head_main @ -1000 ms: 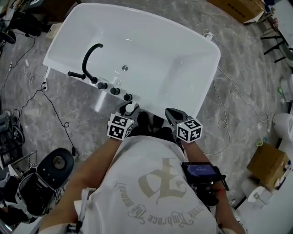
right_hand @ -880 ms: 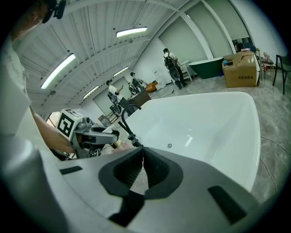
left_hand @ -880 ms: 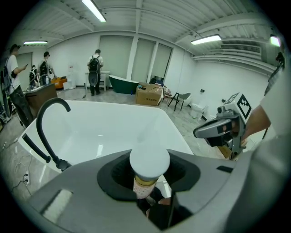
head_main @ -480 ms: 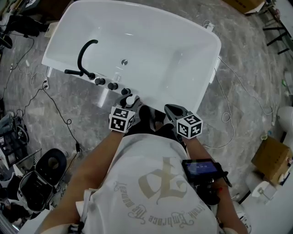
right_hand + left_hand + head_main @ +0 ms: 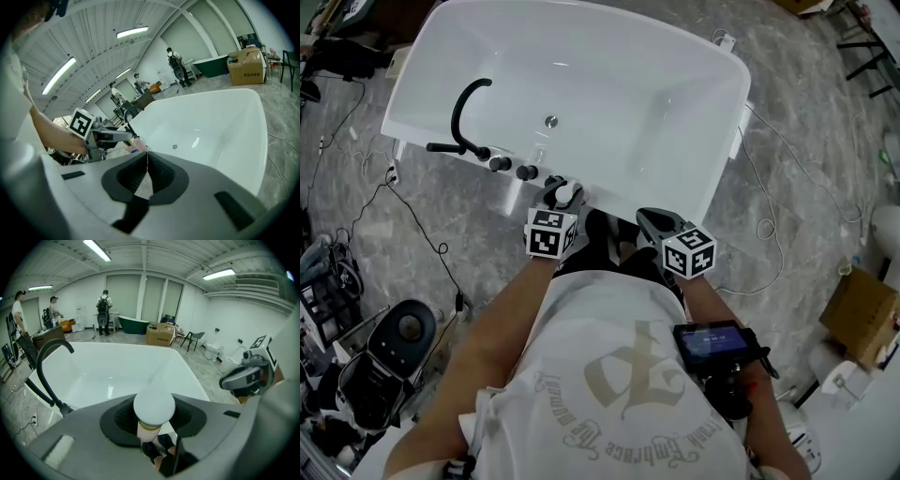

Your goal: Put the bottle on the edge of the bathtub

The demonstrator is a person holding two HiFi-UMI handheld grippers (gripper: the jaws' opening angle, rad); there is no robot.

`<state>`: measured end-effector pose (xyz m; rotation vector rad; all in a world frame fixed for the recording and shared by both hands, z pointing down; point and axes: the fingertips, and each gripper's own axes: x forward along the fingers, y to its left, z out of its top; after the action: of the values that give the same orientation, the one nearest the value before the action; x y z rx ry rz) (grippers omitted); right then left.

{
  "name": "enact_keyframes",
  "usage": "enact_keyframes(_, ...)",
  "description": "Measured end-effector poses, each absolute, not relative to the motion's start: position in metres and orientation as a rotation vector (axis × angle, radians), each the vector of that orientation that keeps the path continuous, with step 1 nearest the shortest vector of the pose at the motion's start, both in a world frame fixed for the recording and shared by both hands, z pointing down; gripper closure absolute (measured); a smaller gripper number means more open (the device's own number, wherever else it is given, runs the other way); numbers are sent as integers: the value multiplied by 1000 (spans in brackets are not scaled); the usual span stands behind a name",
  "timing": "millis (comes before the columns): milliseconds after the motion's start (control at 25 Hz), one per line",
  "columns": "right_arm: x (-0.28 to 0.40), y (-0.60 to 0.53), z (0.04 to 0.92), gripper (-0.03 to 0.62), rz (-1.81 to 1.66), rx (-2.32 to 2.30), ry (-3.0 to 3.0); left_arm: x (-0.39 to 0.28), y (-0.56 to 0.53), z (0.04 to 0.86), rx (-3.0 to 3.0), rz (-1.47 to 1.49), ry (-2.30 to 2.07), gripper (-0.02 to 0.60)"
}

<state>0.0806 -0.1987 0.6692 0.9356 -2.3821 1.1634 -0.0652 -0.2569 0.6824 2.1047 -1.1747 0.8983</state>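
My left gripper (image 5: 559, 195) holds a small bottle (image 5: 567, 194) with a round white cap, just at the near rim of the white bathtub (image 5: 729, 131). In the left gripper view the cap (image 5: 154, 406) fills the space between the jaws and the pale bottle body hangs below it, over the tub's near edge. The left gripper (image 5: 154, 417) is shut on it. Beside it to the right, my right gripper (image 5: 652, 223) hovers at the same rim. Its jaws meet in the right gripper view (image 5: 146, 158) with nothing between them. That view also shows the bottle (image 5: 138, 143).
A black arched faucet (image 5: 459, 111) and black knobs (image 5: 525, 172) stand on the near rim, left of the bottle. Cables lie on the marble floor. A cardboard box (image 5: 860, 314) is at the right, a black device (image 5: 401, 339) at the left. People (image 5: 102, 310) stand far behind.
Both grippers have crept a little closer to the tub's near rim, the left one still carrying the bottle. Neither gripper's jaws have changed.
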Motion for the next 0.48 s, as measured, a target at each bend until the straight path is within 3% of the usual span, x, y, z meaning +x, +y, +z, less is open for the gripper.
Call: enact_keyframes(480, 82, -201, 670, 588, 1178, 929, -2368, -71, -263, 694, 2049, 906, -1231, 426)
